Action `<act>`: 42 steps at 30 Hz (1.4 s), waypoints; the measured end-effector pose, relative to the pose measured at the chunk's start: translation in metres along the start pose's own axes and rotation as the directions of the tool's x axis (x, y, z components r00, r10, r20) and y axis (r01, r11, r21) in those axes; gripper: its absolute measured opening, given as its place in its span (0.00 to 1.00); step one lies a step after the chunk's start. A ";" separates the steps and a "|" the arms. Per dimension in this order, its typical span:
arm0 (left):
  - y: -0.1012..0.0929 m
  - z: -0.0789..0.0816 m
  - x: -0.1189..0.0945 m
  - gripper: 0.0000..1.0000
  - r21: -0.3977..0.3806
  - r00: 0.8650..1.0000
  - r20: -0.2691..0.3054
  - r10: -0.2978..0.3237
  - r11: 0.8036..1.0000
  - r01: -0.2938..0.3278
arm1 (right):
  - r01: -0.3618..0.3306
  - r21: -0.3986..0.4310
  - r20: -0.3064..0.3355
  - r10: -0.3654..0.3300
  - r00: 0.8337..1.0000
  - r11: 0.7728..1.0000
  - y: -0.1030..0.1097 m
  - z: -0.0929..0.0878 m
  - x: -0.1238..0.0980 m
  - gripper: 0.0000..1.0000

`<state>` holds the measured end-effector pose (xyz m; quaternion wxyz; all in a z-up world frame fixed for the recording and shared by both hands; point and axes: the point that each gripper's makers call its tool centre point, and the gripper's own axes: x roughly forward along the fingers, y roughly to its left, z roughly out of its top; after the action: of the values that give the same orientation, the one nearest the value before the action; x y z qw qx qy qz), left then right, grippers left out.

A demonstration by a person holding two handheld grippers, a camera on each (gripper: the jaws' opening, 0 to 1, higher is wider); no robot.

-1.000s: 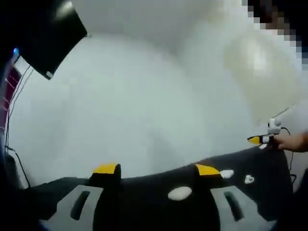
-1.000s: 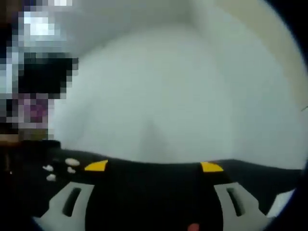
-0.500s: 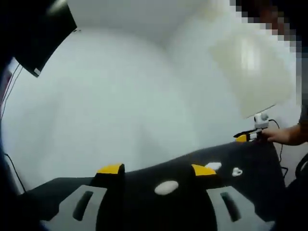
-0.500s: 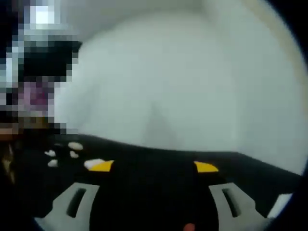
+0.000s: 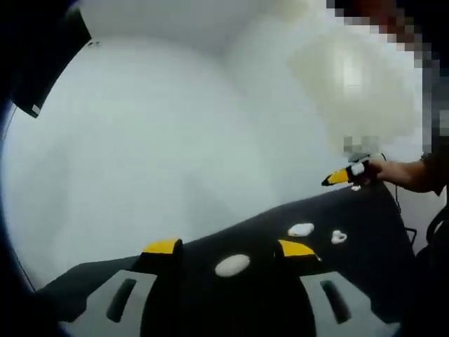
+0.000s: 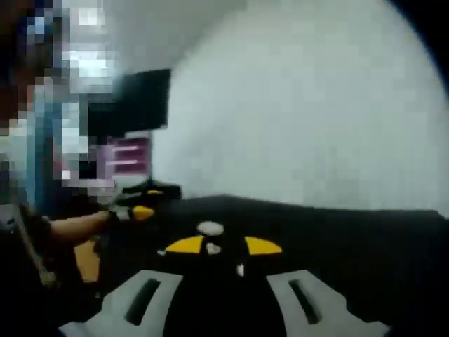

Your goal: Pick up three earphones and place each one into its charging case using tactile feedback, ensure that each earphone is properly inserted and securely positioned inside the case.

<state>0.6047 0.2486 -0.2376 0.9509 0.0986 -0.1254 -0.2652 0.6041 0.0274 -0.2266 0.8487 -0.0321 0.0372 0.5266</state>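
Left gripper view: the left tool (image 5: 228, 247) stands close in, yellow-tipped jaws spread wide, nothing between them. Just past the tips, on the black counter (image 5: 365, 281), lies a white oval charging case (image 5: 233, 265). Further out sits a second white oval case (image 5: 301, 229), and beside it a small white earphone (image 5: 339, 237). At the far edge, a person's hand (image 5: 401, 172) holds the other yellow-tipped tool (image 5: 340, 176).

Right gripper view: the right tool (image 6: 223, 245) has its jaws narrowly parted, empty. Between the tips lie small white earphone pieces (image 6: 213, 248), blurred; beyond them, a white oval case (image 6: 209, 227). A pale wall (image 6: 316, 105) is behind.
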 end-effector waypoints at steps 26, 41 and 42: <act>-0.009 -0.009 0.004 0.49 0.092 0.998 -0.046 -0.042 0.995 0.046 | -0.298 -0.104 -0.409 0.232 0.883 0.949 0.043 -0.059 0.103 0.17; -0.012 -0.014 0.006 0.48 0.127 0.997 -0.067 -0.047 0.990 0.055 | 0.118 -0.033 -0.362 -0.121 0.924 0.993 -0.071 -0.078 -0.041 0.17; -0.013 -0.015 0.006 0.48 0.133 0.996 -0.073 -0.048 0.990 0.057 | 0.114 -0.039 -0.370 -0.120 0.921 0.993 -0.070 -0.080 -0.042 0.17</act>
<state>0.6081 0.2363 -0.2538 0.9385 0.1750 -0.1071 -0.2776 0.6461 -0.0486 -0.3015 0.8559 -0.1406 0.1906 0.4598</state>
